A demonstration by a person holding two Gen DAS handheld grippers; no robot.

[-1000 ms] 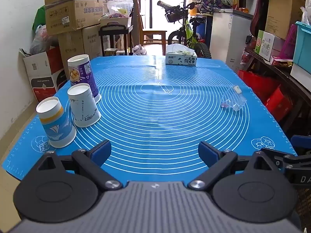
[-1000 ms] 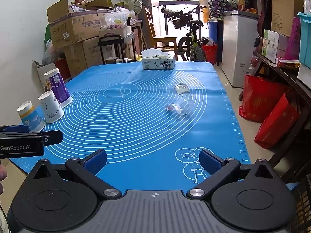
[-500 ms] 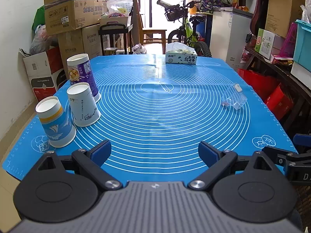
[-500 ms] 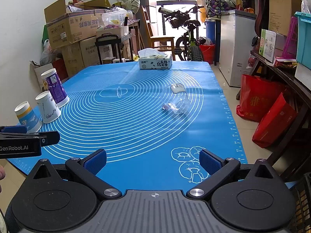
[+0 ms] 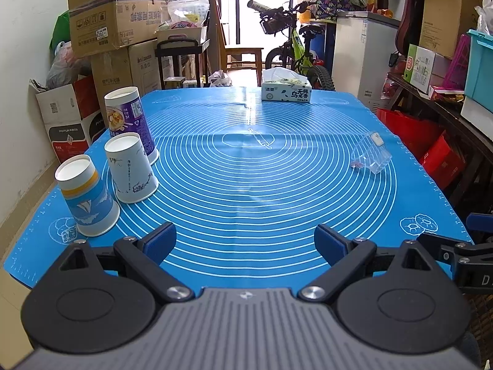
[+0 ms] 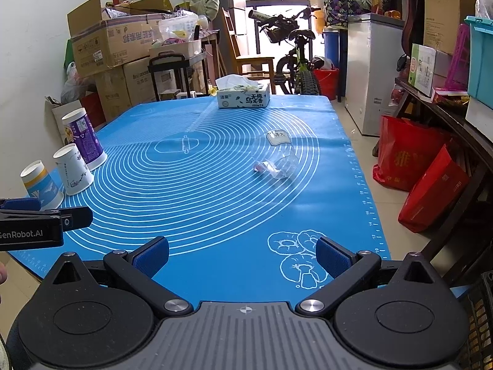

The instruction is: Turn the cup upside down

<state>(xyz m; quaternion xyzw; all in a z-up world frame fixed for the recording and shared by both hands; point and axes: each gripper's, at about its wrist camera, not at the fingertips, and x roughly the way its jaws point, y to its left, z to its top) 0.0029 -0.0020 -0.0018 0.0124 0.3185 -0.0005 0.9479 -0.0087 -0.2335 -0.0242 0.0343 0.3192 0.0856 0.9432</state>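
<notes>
A clear plastic cup (image 5: 369, 157) lies on its side on the blue mat (image 5: 246, 191), right of centre; it also shows in the right wrist view (image 6: 275, 163). Three paper cups stand upside down at the left: a blue and yellow one (image 5: 87, 197), a white one (image 5: 131, 168) and a tall purple one (image 5: 131, 123). My left gripper (image 5: 245, 242) is open and empty over the near mat edge. My right gripper (image 6: 242, 254) is open and empty over the near right corner, well short of the clear cup.
A tissue box (image 5: 286, 91) sits at the far end of the mat. Cardboard boxes (image 5: 114, 24) stack along the left wall. A bicycle (image 5: 292, 43) and a white freezer (image 5: 363, 52) stand behind. Red bags (image 6: 431, 182) and shelves line the right side.
The right wrist view has shifted slightly forward and left, so the clear cup sits a little nearer. The left gripper has barely moved. Both stay open.
</notes>
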